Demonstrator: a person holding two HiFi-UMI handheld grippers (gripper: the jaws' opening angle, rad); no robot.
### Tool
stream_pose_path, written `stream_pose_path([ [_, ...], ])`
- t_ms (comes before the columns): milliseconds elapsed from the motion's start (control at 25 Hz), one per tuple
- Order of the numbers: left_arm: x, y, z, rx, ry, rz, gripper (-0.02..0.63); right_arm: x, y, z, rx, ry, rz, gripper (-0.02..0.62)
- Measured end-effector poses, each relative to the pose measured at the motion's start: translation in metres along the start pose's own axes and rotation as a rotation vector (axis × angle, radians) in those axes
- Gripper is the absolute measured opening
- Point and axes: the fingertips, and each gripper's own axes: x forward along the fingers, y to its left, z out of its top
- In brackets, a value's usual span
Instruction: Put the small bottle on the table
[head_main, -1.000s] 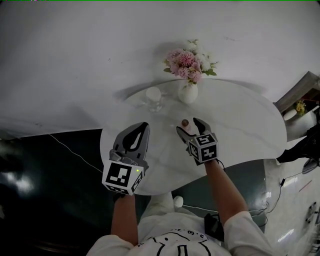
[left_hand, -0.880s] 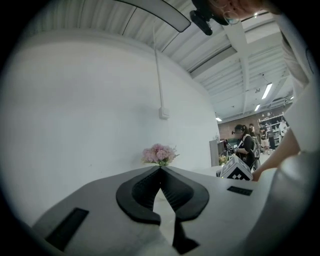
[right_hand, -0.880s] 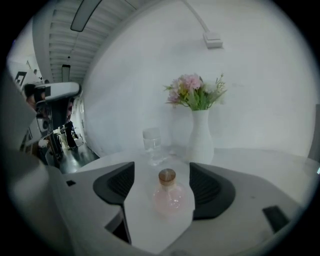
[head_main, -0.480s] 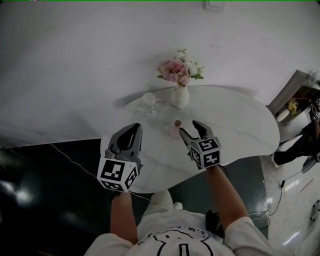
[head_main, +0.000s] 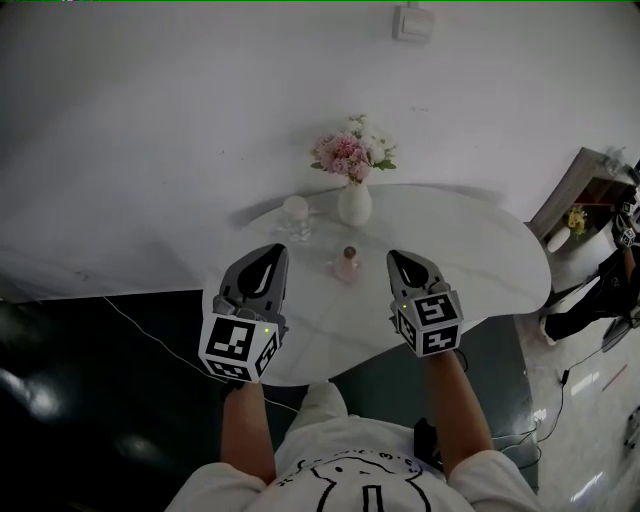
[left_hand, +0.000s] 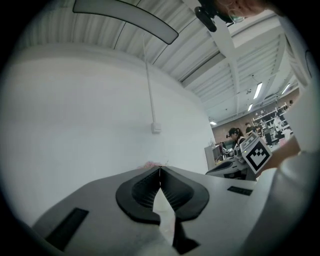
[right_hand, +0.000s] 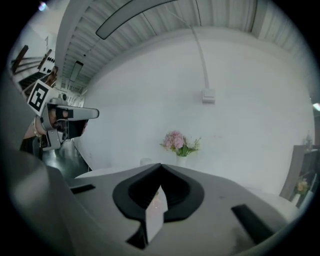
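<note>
A steep downward head view shows a person's two forearms, each hand holding a grey two-jaw claw over a white oval table (head_main: 480, 255).

The right claw (head_main: 401, 258) is closed. Its dark pads meet at the tips with nothing between them, and its own view shows the same empty pinch. A second ago these jaws stood wide with the small bottle between them. Half a second ago they were open just beside it. Now they have drawn back to the right and come together.

The small bottle (head_main: 347, 264), pinkish with a dark cap, stands upright on the tabletop. It is about level with the right claw's tips, off to their left and clearly apart from them. It is also to the right of the left claw (head_main: 271, 251), so it sits roughly between the two claws and touches neither.

The left claw is also closed and empty, its tips touching. It hovers over the near-left part of the table, much as it did a second ago.

Farther out, beyond the bottle, stands a white vase (head_main: 353, 204) of pink flowers (head_main: 349, 152). A clear glass (head_main: 295, 212) sits ahead of the left claw.

The change reads as a finished release: the bottle rests on the table on its own and stays upright. The task looks done, and what remains is probably only to keep both claws clear of the bottle while pulling away.
</note>
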Motion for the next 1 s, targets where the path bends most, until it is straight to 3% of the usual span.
stream_pose_path([
  [560,-0.013,-0.008,0.036,0.016,-0.078,0.021,0.005,-0.088,-0.006,0.082,0.006,-0.204,-0.083,-0.006],
  [1000,-0.023,-0.008,0.056,0.065,-0.145,0.058,0.005,-0.124,-0.013,0.117,-0.168,-0.314,-0.202,-0.006],
])
